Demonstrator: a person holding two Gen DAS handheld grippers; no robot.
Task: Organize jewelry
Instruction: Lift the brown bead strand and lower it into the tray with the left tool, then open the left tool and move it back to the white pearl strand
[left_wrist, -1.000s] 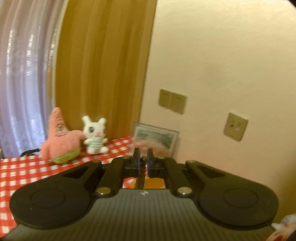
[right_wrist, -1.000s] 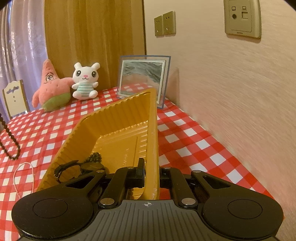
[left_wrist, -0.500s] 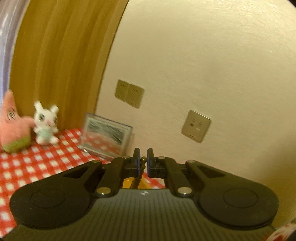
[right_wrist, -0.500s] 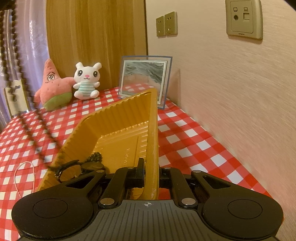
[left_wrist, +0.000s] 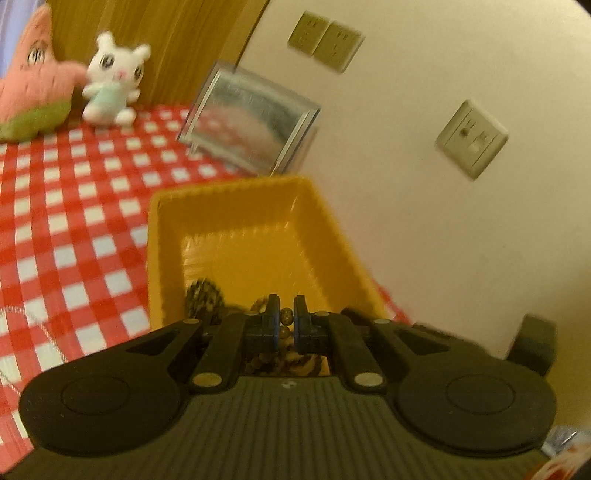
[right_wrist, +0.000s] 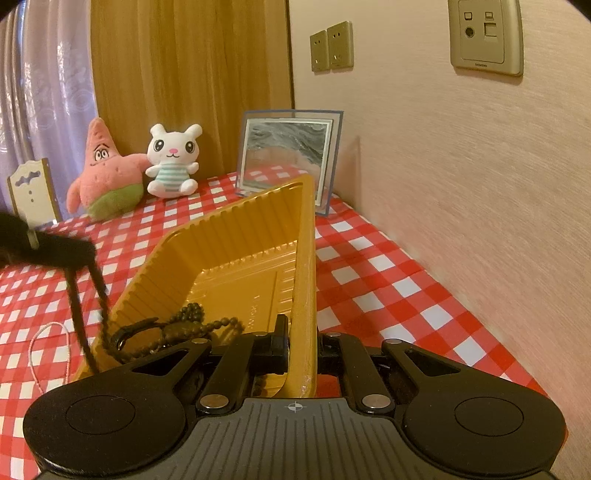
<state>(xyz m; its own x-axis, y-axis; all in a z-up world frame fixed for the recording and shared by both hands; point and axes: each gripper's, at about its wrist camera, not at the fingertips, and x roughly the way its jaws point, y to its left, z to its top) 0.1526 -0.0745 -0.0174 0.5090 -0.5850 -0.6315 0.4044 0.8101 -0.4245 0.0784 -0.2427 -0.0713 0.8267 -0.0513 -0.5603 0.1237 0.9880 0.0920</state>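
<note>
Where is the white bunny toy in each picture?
Left wrist view: the bunny sits at the top left, blurry, on the checked cloth beside the pink star toy.
Right wrist view: the bunny sits left of the middle, upper half, between the pink star toy and the picture frame.
Shared landmark: the yellow tray, in front of the frame in both views.

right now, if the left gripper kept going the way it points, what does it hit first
Probably the floor of the yellow tray. The left gripper, shut on a bead string, aims down into it; depth is unclear.
</note>
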